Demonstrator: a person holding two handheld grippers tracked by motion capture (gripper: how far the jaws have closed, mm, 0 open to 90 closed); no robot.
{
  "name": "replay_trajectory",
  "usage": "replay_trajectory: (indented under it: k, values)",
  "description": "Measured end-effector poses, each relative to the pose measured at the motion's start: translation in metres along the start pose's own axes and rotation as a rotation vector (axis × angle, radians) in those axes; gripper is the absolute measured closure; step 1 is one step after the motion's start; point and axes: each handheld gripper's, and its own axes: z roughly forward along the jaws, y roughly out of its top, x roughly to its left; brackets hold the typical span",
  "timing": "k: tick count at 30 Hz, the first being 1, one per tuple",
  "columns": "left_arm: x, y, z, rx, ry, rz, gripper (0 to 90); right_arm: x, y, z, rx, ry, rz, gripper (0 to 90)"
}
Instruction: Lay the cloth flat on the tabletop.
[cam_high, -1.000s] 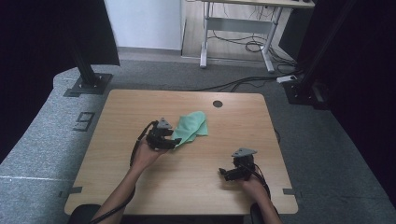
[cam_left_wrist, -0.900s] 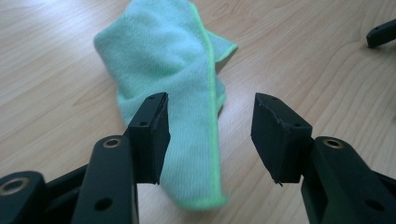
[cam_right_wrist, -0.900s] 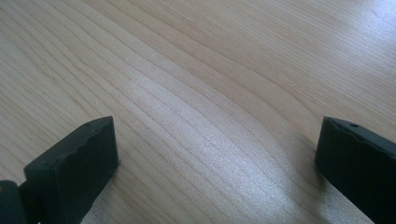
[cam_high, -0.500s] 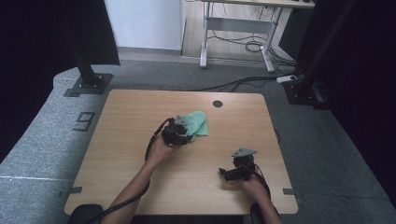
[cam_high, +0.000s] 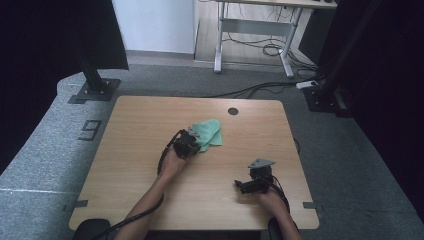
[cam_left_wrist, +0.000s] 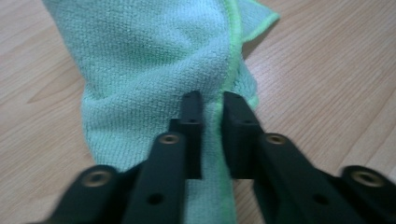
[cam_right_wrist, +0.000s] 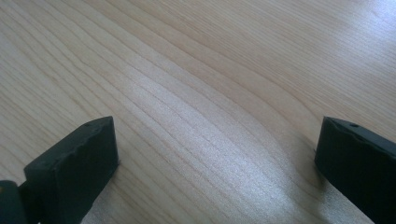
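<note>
High view: your left gripper sits at the centre of the frame, on the lower left edge of the green cloth, which lies crumpled on the wooden table just above and right of it; your right gripper rests at the lower right, well apart from the cloth. Left gripper view: the fingers have just been closing and now pinch a raised fold of the cloth between them, its stitched hem running up through the narrow gap; the rest of the cloth spreads toward the upper left of the frame. Right gripper view: your fingers stand wide apart over bare table.
</note>
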Motion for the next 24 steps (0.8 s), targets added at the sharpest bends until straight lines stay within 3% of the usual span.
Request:
replay_trajectory:
  k: [8,12,17,19,24]
  values:
    - [0.002,0.011,-0.023,-0.079,-0.017,-0.014,87.7,0.000,0.000,0.000,0.000,0.000,0.000,0.0]
    - [0.010,0.018,-0.040,-0.119,0.002,-0.036,87.6,0.000,0.000,0.000,-0.002,0.000,-0.003,0.0]
    - [0.024,0.012,-0.042,-0.113,0.028,-0.082,87.1,0.000,0.000,0.000,-0.001,0.000,-0.001,0.0]
    - [0.036,0.003,-0.037,-0.091,0.045,-0.127,86.9,0.000,0.000,0.000,0.000,0.000,-0.001,0.0]
    - [0.049,-0.013,-0.028,-0.047,0.062,-0.171,86.4,0.000,0.000,0.000,0.000,0.000,0.000,0.0]
